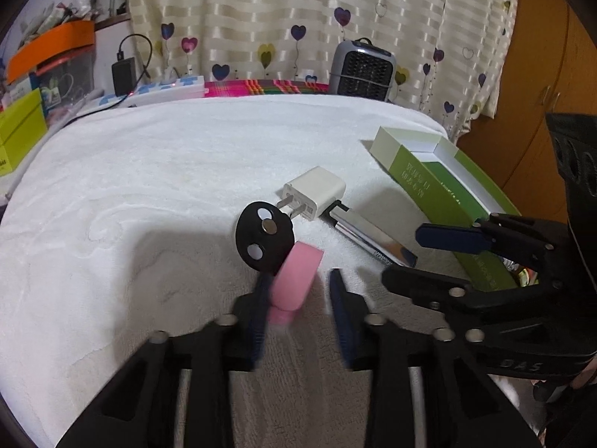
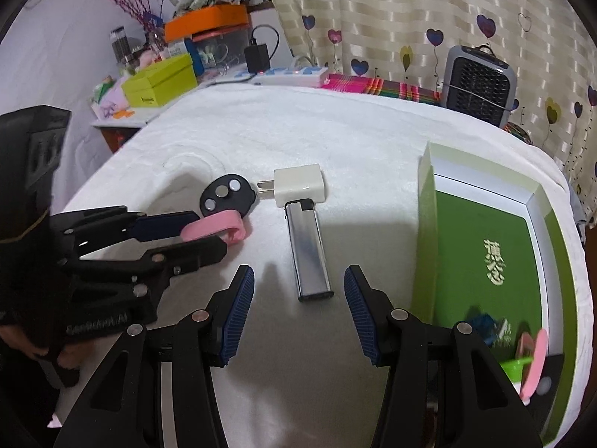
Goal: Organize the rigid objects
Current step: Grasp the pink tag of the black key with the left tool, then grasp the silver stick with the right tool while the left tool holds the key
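Observation:
My left gripper (image 1: 300, 278) has a pink tape roll (image 1: 294, 280) between its blurred blue pads. The roll leans on the left pad, and a sliver of towel shows before the right pad. Just beyond lie a black disc with silver dots (image 1: 265, 240), a white plug charger (image 1: 315, 194) and a silver lighter (image 1: 373, 239). My right gripper (image 2: 298, 276) is open, its fingers either side of the lighter's (image 2: 306, 254) near end without touching it. The open green box (image 2: 425, 224) on the right holds several small items in its near corner.
A white towel (image 1: 149, 186) covers the table. Along the back edge stand a grey fan heater (image 2: 479, 82) and a power strip (image 2: 287, 74). A lime box (image 2: 160, 82) and clutter sit on a side table at the left. A wooden cabinet (image 1: 541, 74) is on the right.

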A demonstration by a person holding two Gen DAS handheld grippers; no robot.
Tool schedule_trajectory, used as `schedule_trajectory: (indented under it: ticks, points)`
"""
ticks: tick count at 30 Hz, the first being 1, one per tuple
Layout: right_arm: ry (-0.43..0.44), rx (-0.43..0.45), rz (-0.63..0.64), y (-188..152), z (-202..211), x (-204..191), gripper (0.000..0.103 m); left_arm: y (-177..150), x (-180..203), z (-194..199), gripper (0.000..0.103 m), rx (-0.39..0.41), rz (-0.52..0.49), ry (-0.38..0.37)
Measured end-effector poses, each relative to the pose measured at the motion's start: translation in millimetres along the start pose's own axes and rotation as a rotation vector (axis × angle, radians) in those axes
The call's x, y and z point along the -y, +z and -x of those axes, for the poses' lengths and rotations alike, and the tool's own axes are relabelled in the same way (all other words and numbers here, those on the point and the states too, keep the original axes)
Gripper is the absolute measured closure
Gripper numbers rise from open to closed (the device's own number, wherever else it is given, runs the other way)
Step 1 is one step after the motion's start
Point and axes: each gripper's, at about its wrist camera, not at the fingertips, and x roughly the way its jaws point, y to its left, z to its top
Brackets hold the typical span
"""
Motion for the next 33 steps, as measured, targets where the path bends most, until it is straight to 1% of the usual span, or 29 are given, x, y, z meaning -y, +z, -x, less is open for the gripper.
schedule_trajectory:
  ticks: [3,6,10,13,16,19,21,23,27,28,30,33]
  points:
    - [-0.023,-0.03,0.007,3.1,-10.2,-1.3,0.052,-0.2,-2.7,-0.5,0.083,-0.005,0.009,-0.002]
    - [-0.061,-0.035,0.018,5.3,-13.9,-2.4,0.054,-1.5,-1.3,0.3,0.085,-0.006,0.003,-0.004]
    - [-0.102,-0.032,0.027,4.6,-14.7,-0.4,0.067,-5.1,4.1,4.7,0.086,0.0,-0.019,-0.025]
    - [-0.075,-0.009,0.025,5.5,-8.6,0.2,0.073,-6.8,6.3,7.9,0.086,0.01,-0.024,-0.029]
    - [-0.077,0.0,0.052,7.8,-5.9,-5.6,0.073,-7.5,3.9,8.6,0.086,0.011,-0.012,-0.026]
    - [-0.07,-0.027,0.067,10.5,-13.9,-8.2,0.073,-7.7,-0.5,7.0,0.086,0.001,0.008,-0.024]
    - [-0.088,-0.041,0.077,11.7,-20.0,-8.3,0.072,-7.1,-2.2,5.8,0.086,-0.005,0.017,-0.023]
    - [-0.077,-0.059,0.068,12.0,-25.1,-5.8,0.072,-7.2,-2.3,5.2,0.086,-0.008,0.018,-0.023]
    - [-0.08,-0.06,0.084,13.1,-25.7,-7.0,0.073,-7.9,-2.6,5.3,0.086,-0.007,0.015,-0.026]
    - [-0.078,-0.061,0.086,11.8,-24.7,-7.4,0.073,-7.9,-2.8,5.4,0.086,-0.007,0.014,-0.028]
    - [-0.062,-0.06,0.082,8.6,-22.1,-8.4,0.079,-9.0,-2.8,6.4,0.086,-0.007,0.013,-0.036]
    - [-0.057,-0.06,0.08,-0.6,-15.6,-11.4,0.079,-12.3,-3.1,10.2,0.086,-0.006,0.012,-0.06]
